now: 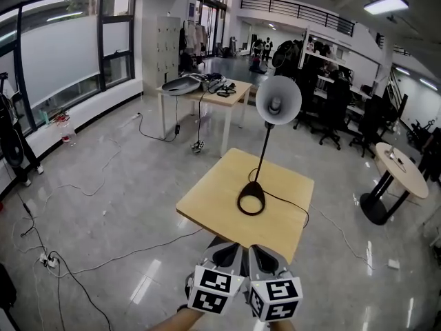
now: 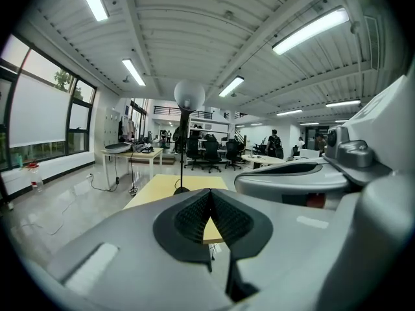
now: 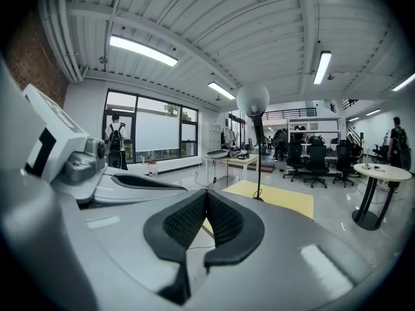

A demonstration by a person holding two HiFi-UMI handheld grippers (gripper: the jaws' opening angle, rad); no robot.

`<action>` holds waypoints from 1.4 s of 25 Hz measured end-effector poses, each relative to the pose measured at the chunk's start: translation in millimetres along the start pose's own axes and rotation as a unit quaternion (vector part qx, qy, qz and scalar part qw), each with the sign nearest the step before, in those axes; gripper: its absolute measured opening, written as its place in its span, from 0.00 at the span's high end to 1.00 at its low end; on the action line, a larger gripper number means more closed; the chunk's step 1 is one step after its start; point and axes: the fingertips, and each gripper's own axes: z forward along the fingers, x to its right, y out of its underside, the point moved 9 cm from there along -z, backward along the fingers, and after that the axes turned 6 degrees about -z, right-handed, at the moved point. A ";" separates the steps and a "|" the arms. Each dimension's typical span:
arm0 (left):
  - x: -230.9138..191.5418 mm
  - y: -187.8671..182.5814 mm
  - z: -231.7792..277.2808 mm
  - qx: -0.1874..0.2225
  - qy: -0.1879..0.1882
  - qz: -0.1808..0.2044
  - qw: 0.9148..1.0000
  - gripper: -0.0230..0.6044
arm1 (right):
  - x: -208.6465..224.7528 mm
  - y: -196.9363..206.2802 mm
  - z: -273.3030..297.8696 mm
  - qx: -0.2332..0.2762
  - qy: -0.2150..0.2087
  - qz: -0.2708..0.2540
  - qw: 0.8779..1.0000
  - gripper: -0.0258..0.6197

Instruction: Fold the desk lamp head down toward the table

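Observation:
The desk lamp stands upright on a small wooden table [image 1: 207,202]. Its white shade head [image 1: 278,100] faces me atop a thin black stem, above a black ring base [image 1: 251,200]. Both grippers hang side by side just short of the table's near edge, well away from the lamp. My left gripper [image 1: 231,249] and my right gripper [image 1: 260,251] are both shut with nothing between the pads. In the left gripper view the lamp head [image 2: 189,96] rises beyond the shut left gripper [image 2: 210,192]. In the right gripper view the lamp head [image 3: 253,100] shows past the shut right gripper [image 3: 207,193].
The lamp's black cord [image 1: 303,211] runs over the table's right edge to the floor. A longer table [image 1: 207,92] with gear stands behind, a round table [image 1: 401,167] at the right and office chairs [image 1: 337,105] beyond. Cables [image 1: 58,261] trail across the shiny floor at left.

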 end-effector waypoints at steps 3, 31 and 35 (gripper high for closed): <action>-1.7 -10.8 -7.4 0.002 0.005 0.000 1.000 0.94 | -5.9 -12.5 -2.8 -0.001 0.002 -0.002 1.000 0.95; -24.5 -89.3 155.1 -0.022 0.016 0.023 0.999 0.94 | 129.3 -55.4 110.7 -0.007 0.013 -0.015 1.000 0.96; -19.7 -88.0 184.7 -0.027 0.017 0.022 0.999 0.94 | 156.3 -50.6 122.7 -0.002 0.009 -0.015 1.000 0.96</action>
